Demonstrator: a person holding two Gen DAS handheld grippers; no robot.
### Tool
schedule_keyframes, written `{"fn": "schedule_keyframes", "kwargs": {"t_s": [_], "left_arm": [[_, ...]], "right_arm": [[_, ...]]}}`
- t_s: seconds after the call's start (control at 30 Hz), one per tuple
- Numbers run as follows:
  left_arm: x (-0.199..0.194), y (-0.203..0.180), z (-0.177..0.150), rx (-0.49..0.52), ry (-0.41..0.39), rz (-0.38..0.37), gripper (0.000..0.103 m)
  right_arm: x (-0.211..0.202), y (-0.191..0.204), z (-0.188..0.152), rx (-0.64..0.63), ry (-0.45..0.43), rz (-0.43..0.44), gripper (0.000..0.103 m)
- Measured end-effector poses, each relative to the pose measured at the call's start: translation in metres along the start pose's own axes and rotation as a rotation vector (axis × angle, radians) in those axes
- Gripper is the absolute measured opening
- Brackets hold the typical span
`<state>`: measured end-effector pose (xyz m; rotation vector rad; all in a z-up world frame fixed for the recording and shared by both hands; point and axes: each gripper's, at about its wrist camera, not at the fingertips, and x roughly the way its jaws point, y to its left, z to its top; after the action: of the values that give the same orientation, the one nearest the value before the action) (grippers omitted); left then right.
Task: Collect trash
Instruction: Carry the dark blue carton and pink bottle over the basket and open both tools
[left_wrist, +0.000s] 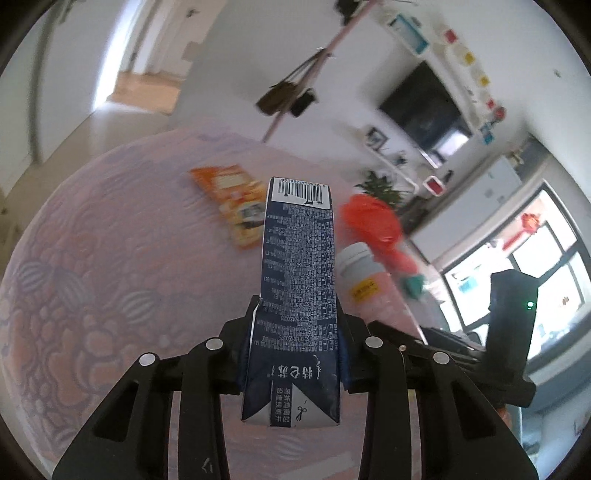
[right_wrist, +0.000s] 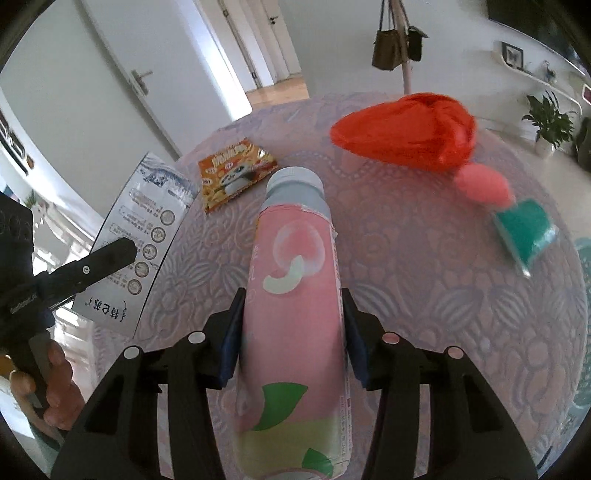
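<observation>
My left gripper (left_wrist: 297, 325) is shut on a dark blue milk carton (left_wrist: 299, 280) and holds it above the round table; the carton also shows at the left of the right wrist view (right_wrist: 142, 236). My right gripper (right_wrist: 291, 306) is shut on a pink drink bottle (right_wrist: 295, 295) with a grey cap, which also shows in the left wrist view (left_wrist: 360, 273). An orange snack wrapper (right_wrist: 234, 171) lies flat on the table, also seen in the left wrist view (left_wrist: 231, 201). A crumpled red plastic bag (right_wrist: 402, 129) lies further right.
The table has a pink patterned cloth (right_wrist: 424, 277). A pink lump (right_wrist: 482, 184) and a teal packet (right_wrist: 524, 229) lie at the right. A coat stand with bags (right_wrist: 397, 40), a plant (right_wrist: 548, 122) and doors stand beyond the table.
</observation>
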<state>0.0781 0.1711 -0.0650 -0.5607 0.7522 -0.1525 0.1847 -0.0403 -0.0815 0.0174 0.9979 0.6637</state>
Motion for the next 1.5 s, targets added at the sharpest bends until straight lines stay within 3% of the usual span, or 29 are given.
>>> {"fn": "schedule_keyframes", "kwargs": {"t_s": [0.33,0.6,0.8,1.1,1.3,1.5], "left_arm": [[0.003,-0.085,0.005,0.149,-0.048,-0.067,0.033],[0.041,-0.159,0.008,0.271,-0.015,-0.123,0.033],[0.091,-0.222,0.001,0.366,0.059,-0.181,0.033],[0.178,-0.299,-0.012,0.466,0.177,-0.272,0.033],[0.242,-0.328,-0.028,0.505,0.275,-0.259,0.033],[0.290,-0.340,-0.046,0.531,0.352,-0.228,0.033]], "right_arm": [[-0.087,-0.030,-0.004,0.042,-0.185,-0.030,0.045],[-0.153,-0.101,-0.015,0.173,-0.322,-0.096,0.045],[-0.189,-0.164,-0.030,0.303,-0.395,-0.259,0.045],[-0.204,-0.260,-0.062,0.509,-0.386,-0.412,0.046],[-0.182,-0.316,-0.086,0.650,-0.308,-0.469,0.046],[-0.155,-0.349,-0.092,0.711,-0.244,-0.513,0.046]]}}
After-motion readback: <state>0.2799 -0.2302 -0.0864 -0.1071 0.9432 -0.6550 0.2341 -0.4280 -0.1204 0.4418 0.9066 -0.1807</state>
